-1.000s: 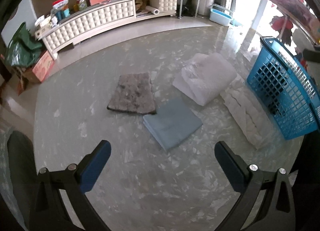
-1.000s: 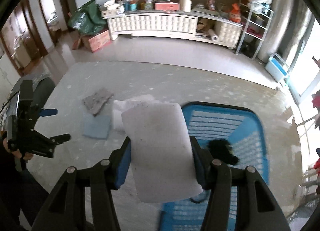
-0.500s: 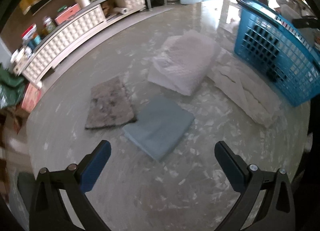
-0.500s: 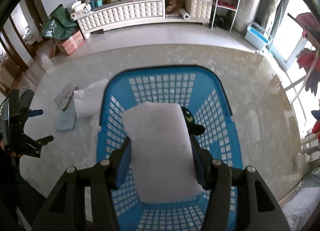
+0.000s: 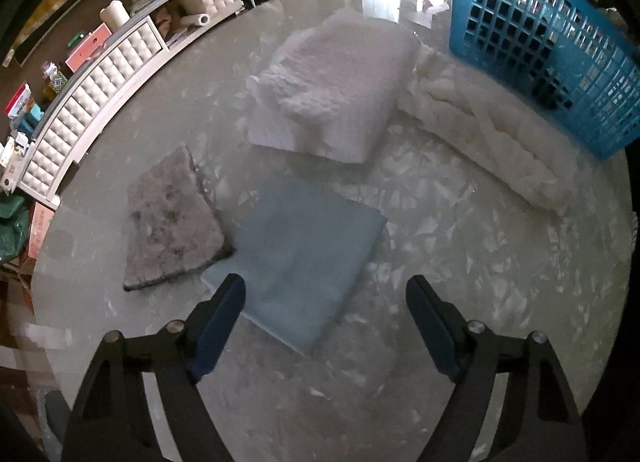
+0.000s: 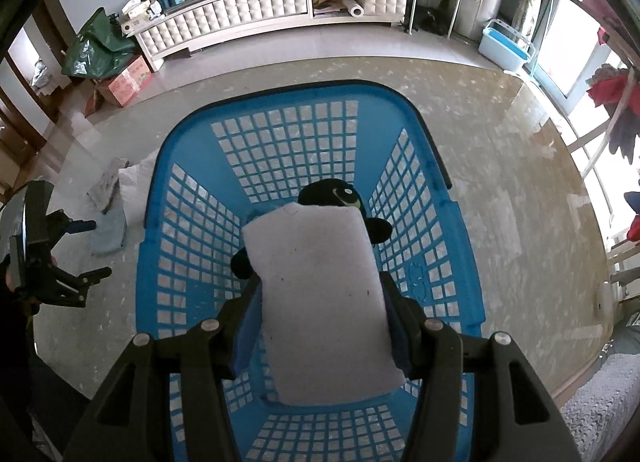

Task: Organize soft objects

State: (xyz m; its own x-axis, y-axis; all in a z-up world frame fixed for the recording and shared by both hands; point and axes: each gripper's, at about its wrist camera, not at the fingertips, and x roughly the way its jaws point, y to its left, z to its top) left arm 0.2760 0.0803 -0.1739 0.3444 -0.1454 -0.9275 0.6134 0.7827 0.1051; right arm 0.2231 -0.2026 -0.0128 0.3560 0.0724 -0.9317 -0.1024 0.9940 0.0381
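Note:
My right gripper is shut on a white foam pad and holds it inside the blue laundry basket, above a black plush toy. My left gripper is open and empty, low over a folded light-blue cloth on the floor. A grey fuzzy mat lies left of the cloth. A white fluffy folded blanket and a long cream pad lie beyond, next to the basket.
A long white tufted cabinet with clutter on top runs along the far wall. A green bag and a cardboard box stand at its left. A metal shelf and a small blue tub stand at the right.
My right gripper carried the white pad over the basket and down into it. My left gripper moved down and forward toward the light-blue cloth, and its jaws narrowed somewhat.

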